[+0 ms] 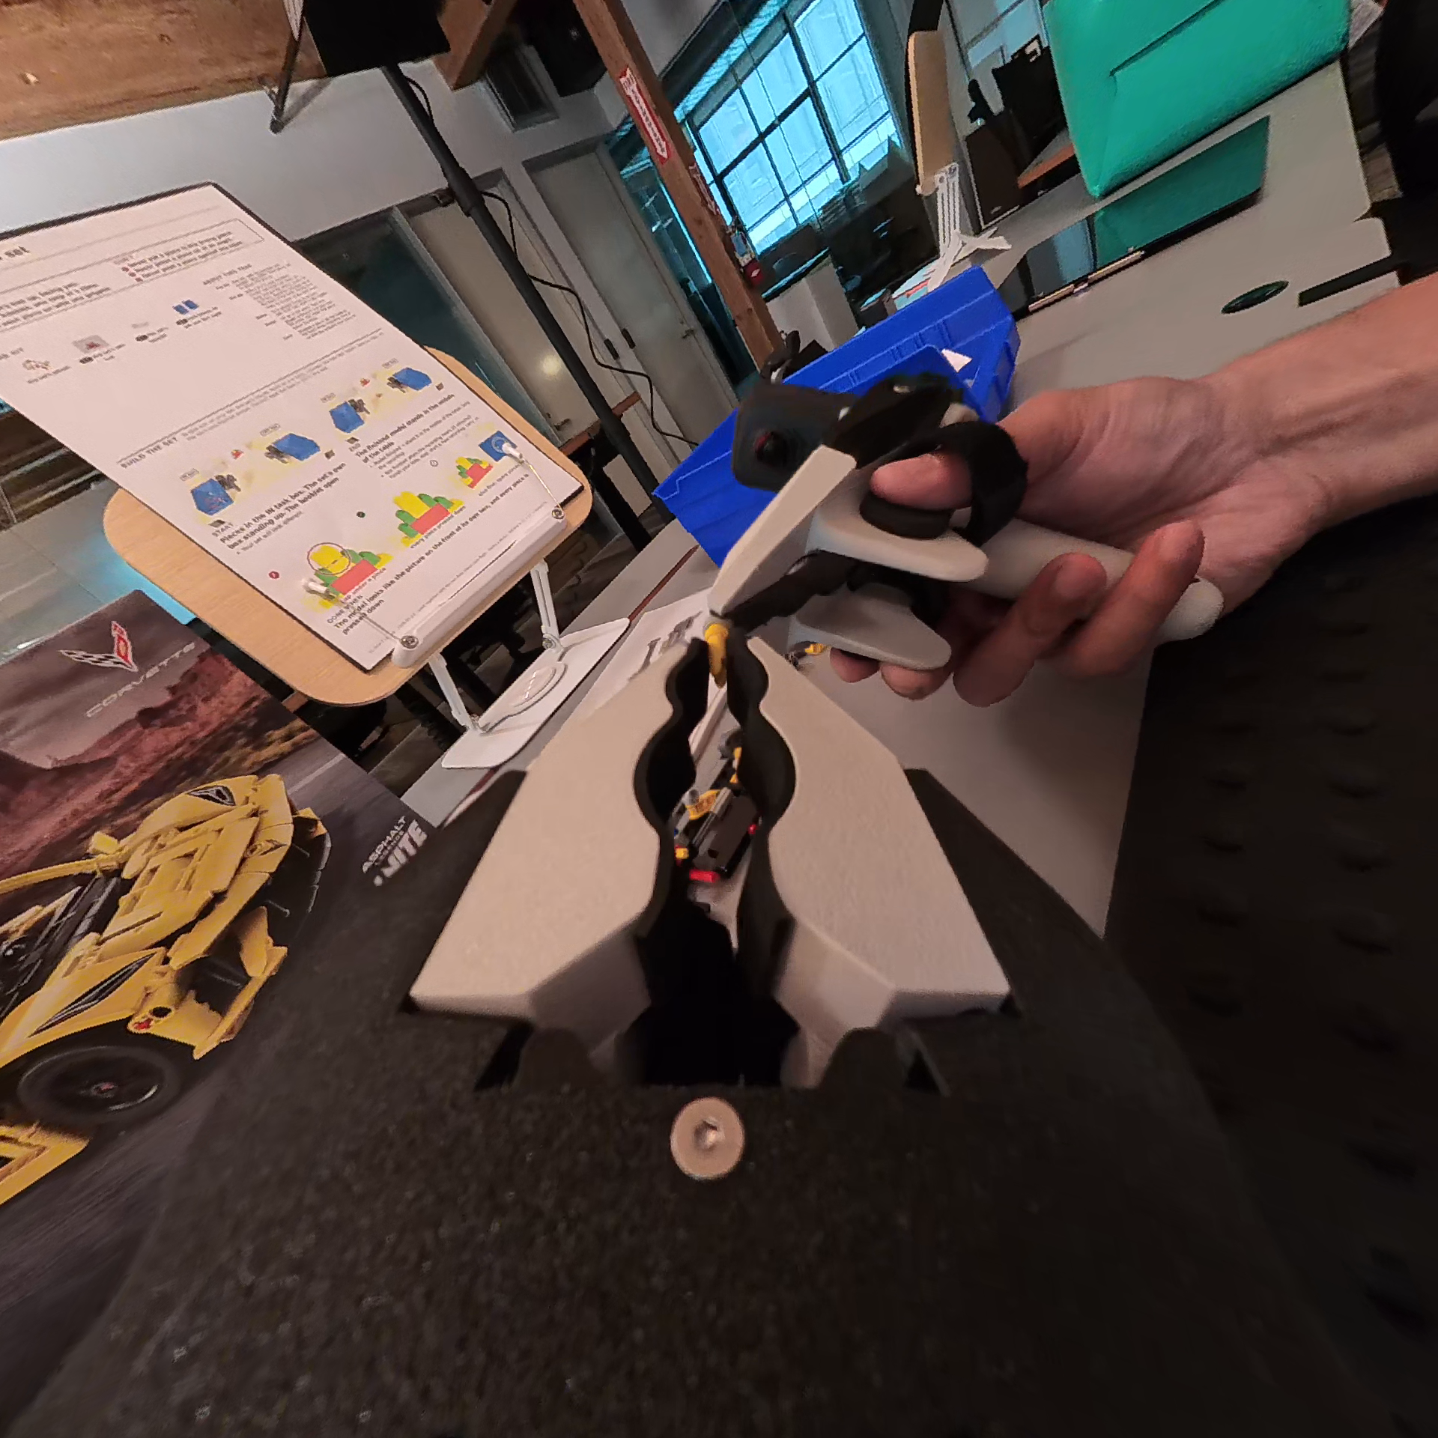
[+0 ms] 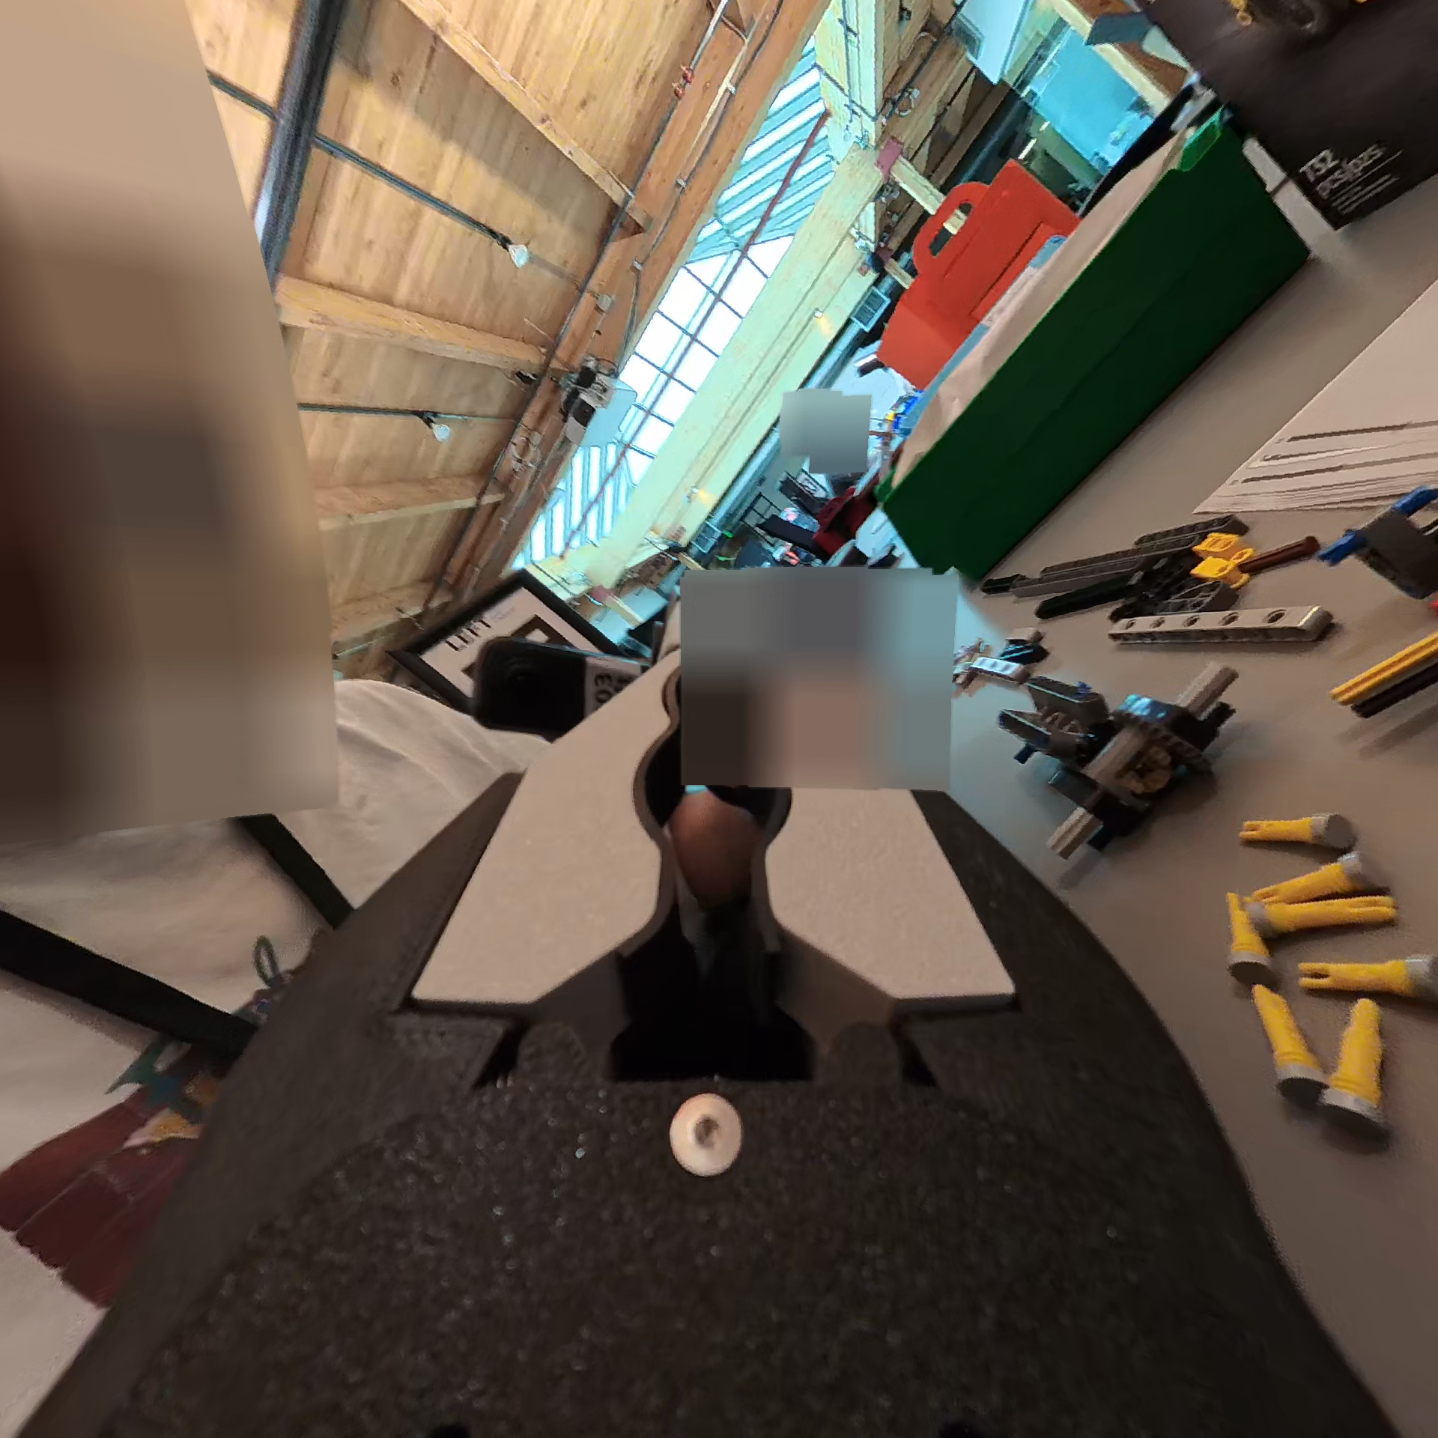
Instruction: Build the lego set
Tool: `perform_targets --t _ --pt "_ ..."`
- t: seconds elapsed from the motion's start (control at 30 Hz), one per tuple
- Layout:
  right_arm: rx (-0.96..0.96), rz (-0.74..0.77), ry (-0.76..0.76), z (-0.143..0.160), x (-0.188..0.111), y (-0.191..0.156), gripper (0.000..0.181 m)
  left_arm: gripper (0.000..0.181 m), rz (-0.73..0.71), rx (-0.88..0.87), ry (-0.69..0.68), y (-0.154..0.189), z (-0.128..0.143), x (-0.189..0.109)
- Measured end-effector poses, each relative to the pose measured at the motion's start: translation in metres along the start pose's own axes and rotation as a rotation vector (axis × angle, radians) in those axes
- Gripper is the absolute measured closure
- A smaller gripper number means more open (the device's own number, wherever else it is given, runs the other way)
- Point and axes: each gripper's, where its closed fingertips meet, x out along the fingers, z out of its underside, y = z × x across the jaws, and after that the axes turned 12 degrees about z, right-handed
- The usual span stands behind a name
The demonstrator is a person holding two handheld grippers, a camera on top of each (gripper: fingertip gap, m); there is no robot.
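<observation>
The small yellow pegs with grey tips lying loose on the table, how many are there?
7, clustered on the grey table at the right of the right wrist view: one on top, three mid-cluster, one at far right, two lowest. More may lie out of frame.

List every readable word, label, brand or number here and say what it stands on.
Writing is not quoted; its carriers:
White instruction sheet on wooden stand: mostly small print.
Dark box picturing a yellow car: brand lettering.
Red sign on wooden beam: blurred.
Black box, right wrist view: white lettering.
Black-framed white sign: partly hidden.
White printed sheets on grey table: too small.
</observation>
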Motion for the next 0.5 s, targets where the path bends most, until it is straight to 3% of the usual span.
perform_targets --t 0.3,0.5 --pt "-0.309 0.17 -0.123 0.013 -0.003 0.011 0.175 0.178 0.107 -0.04 -0.034 0.011 0.011 0.001" --pt "-0.316 0.12 -0.258 0.031 -0.01 0.009 0.176 0.177 0.239 -0.062 -0.015 0.03 0.011 0.0"
